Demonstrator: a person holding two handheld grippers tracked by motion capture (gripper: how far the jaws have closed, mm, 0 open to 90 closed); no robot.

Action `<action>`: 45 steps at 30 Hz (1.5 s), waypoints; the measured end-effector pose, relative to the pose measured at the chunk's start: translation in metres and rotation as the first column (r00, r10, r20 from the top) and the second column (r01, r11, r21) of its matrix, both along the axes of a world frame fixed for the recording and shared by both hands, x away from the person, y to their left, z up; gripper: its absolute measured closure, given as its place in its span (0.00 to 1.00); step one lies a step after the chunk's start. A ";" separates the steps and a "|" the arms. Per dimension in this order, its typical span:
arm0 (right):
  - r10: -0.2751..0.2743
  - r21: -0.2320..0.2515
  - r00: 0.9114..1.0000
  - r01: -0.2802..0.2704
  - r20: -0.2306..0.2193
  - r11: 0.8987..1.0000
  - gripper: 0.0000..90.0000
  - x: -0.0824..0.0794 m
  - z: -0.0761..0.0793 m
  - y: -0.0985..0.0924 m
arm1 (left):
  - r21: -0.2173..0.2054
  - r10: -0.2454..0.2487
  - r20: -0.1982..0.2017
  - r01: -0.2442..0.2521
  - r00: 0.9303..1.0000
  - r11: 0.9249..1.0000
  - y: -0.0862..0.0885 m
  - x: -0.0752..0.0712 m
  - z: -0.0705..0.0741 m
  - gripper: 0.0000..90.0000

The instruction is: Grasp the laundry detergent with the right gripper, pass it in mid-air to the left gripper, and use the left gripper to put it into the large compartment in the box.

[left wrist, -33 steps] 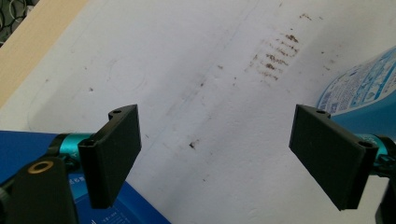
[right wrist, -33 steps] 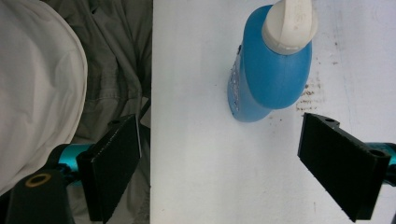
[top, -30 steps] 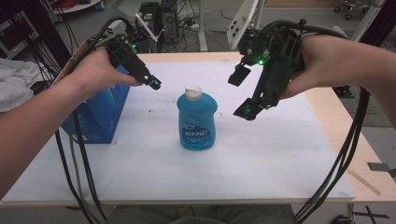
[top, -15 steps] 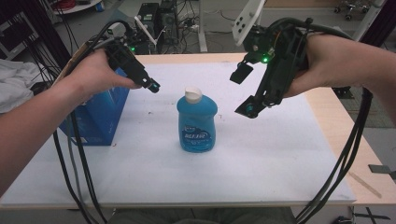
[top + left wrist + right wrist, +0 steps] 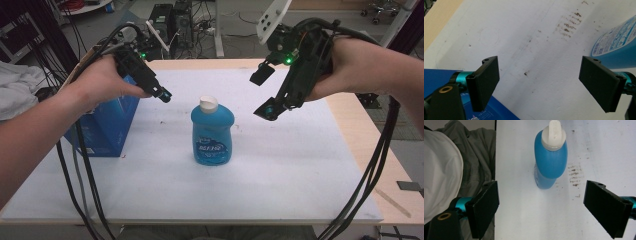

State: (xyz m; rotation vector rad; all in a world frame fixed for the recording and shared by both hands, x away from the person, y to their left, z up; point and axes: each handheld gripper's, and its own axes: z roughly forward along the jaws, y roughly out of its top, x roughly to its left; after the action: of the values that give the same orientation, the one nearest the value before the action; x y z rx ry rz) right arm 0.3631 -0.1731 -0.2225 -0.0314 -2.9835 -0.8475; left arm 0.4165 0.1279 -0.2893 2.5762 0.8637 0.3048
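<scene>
a blue dish soap bottle with a white cap stands upright near the middle of a white surface. seen from above, a person's two forearms reach in from the bottom edge, each hand holding a black two-jaw gripper above the surface.

the left gripper hovers to the left of the bottle, just above the top of a blue box that stands at the left side of the surface. in the left gripper view its jaws are spread wide with nothing between them; the lower corner of the blue box shows beneath the left jaw, and the labelled side of the bottle shows at the right edge, apart from the jaws. brown smudges mark the white surface.

the right gripper is raised to the right of the bottle, tilted down toward it. in the right gripper view its jaws are also spread wide and empty, and the bottle stands beyond them, between the two jaws and not touching either. grey and white cloth lies past the surface edge at the left of that view.

black cables trail from both grippers down off the near edge.
</scene>
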 end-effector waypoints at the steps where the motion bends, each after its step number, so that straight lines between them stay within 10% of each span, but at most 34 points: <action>1: -0.007 0.000 1.000 0.007 -0.005 1.000 0.14 0.000 -0.001 -0.001 | 0.003 0.001 0.000 -0.001 1.000 1.000 0.000 0.000 0.000 0.19; 45: -0.053 0.113 0.997 0.060 -0.061 0.992 0.14 0.027 -0.095 0.010 | 0.005 -0.023 -0.010 0.023 1.000 1.000 0.000 -0.005 0.001 0.19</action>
State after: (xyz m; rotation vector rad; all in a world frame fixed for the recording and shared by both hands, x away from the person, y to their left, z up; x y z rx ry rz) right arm 0.3896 -0.1629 -0.3172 -0.1348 -2.8876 -1.0040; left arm 0.4113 0.1275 -0.2884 2.5925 0.8376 0.2878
